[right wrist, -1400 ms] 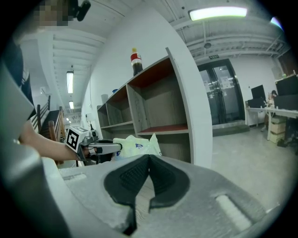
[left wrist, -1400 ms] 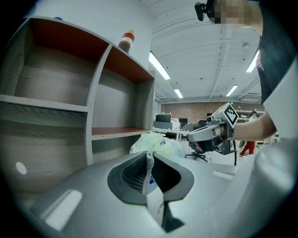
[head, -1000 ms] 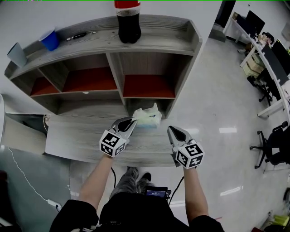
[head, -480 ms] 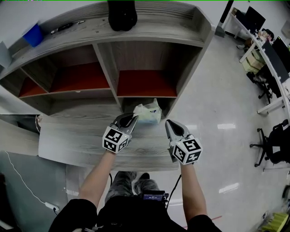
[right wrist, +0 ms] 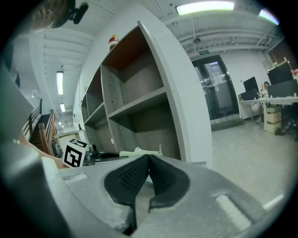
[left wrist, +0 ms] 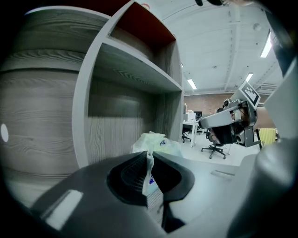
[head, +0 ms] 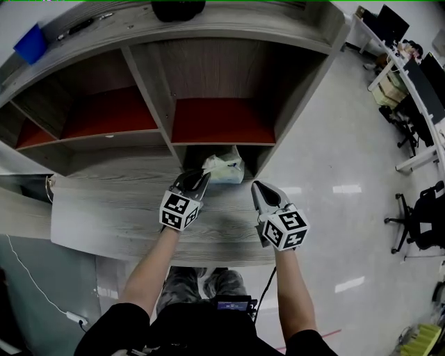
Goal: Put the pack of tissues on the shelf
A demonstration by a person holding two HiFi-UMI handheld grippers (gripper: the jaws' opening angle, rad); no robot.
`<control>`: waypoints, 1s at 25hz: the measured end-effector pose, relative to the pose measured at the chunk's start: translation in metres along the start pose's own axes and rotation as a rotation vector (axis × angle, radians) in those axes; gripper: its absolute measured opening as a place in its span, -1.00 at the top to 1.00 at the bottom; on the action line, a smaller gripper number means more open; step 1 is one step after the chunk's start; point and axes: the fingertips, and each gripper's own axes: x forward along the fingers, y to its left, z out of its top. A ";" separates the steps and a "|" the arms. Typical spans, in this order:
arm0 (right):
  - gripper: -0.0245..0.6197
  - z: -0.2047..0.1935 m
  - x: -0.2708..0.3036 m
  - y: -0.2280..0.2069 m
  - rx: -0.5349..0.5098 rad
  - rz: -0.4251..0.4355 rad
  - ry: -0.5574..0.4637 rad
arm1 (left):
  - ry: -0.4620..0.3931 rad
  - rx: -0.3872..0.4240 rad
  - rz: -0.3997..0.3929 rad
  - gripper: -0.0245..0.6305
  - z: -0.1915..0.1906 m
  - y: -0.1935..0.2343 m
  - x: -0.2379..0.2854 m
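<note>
Item: pack of tissues (head: 224, 169), one, on the grey desk board (head: 118, 215) at the mouth of the lower right compartment of the shelf unit (head: 156, 90). The left gripper (head: 202, 176) has its jaws pinching a thin flap of the wrapper. Only the left gripper view shows this flap, white with blue print. Right gripper (head: 256, 186): one, just beside the pack, jaws pressed together on nothing, as the right gripper view alone confirms. That view also shows a glass door (right wrist: 216, 90) that the head view lacks. Against the earlier frames, the shelf unit looms larger and both grippers and the pack sit nearer the compartment. The bottle (head: 177, 8) is now cut to its base and the blue cup (head: 31, 45) is pushed to the corner. Count: two grippers, two marker cubes, three red shelf boards, one cup, one bottle.
</note>
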 end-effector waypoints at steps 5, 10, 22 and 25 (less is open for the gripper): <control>0.92 -0.007 0.010 -0.002 0.004 0.005 -0.001 | 0.021 -0.004 0.008 0.89 -0.015 0.007 0.012; 0.92 -0.011 0.014 -0.003 0.005 0.012 0.000 | 0.035 -0.019 0.032 0.89 -0.025 0.013 0.019; 0.92 -0.019 0.016 -0.009 0.016 0.014 0.011 | 0.076 -0.047 0.103 0.89 -0.038 0.027 0.034; 0.92 -0.018 0.015 -0.010 0.020 0.014 0.008 | 0.063 -0.044 0.133 0.89 -0.035 0.032 0.036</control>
